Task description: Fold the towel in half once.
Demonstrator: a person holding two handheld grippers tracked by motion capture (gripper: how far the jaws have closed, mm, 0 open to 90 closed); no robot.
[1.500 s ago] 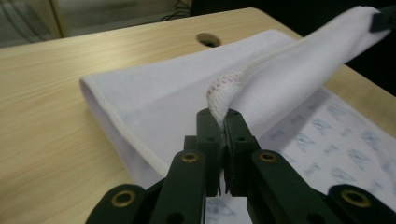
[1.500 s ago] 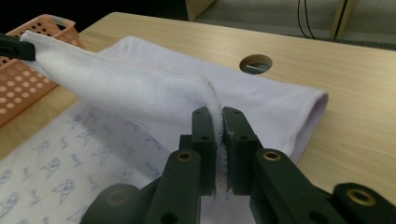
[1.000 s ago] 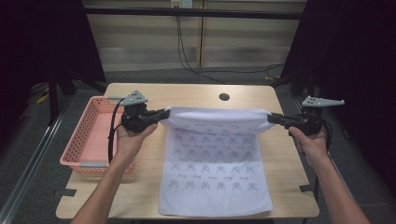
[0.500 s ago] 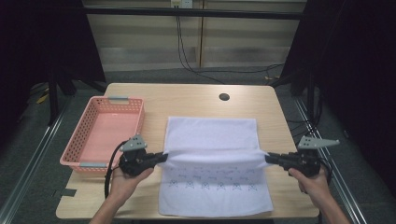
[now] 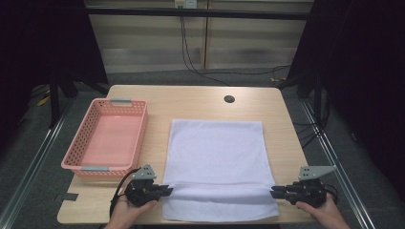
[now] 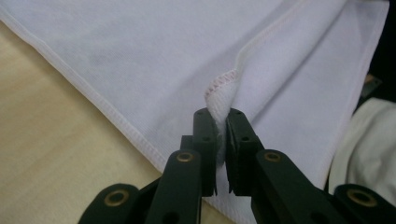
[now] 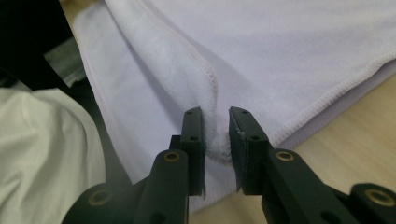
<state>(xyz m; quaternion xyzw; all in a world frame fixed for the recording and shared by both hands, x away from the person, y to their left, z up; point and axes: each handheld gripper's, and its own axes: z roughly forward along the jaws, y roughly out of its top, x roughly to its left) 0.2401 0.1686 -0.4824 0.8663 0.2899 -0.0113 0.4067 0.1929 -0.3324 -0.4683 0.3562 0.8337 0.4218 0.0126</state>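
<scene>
Now that both hands have carried the far edge of the towel (image 5: 216,157) down to the near edge on the bench (image 5: 282,124), the left gripper (image 5: 165,191) still pinches its corner while the right gripper (image 5: 275,192), its jaws just opening, loosens around its own, so the fold looks done.

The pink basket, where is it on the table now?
In the high view the pink basket stands on the left side of the table, just left of the white towel and beyond the left tongs.

Pink basket (image 5: 106,138) at table (image 5: 191,102) left — dark round hole (image 5: 229,99), probably grommet, far side.
</scene>
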